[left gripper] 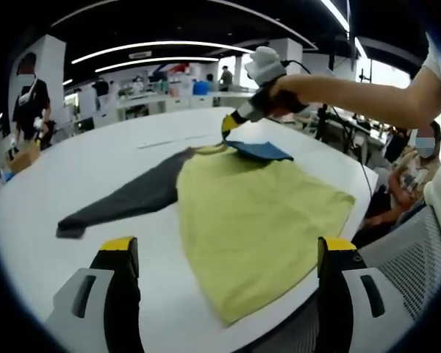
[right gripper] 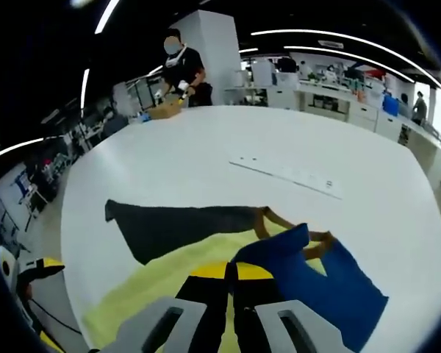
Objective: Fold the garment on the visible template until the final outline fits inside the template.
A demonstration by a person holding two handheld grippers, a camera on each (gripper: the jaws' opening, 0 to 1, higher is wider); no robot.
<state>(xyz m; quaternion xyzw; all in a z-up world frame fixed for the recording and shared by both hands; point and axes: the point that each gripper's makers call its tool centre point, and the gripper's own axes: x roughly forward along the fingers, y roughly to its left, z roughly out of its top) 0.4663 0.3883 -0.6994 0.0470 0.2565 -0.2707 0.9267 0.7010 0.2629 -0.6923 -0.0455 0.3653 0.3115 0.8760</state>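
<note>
While the garment [left gripper: 257, 220] lay flat on the white table [left gripper: 117, 158], its grey sleeve [left gripper: 125, 200] stretched out left and the left gripper [left gripper: 224, 254] hovered wide open, holding nothing. Further right, the right gripper [left gripper: 228, 125] was pinched closed on the blue sleeve [left gripper: 261, 150], folded over the yellow body.

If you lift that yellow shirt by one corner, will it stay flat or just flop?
Probably flop: the yellow-green cloth shirt with one dark grey and one blue sleeve lies limp on the white table, and the blue sleeve has bent over onto the body. It looks thin, so likely light. The right hand-held gripper appears pinched on the blue sleeve.
</note>
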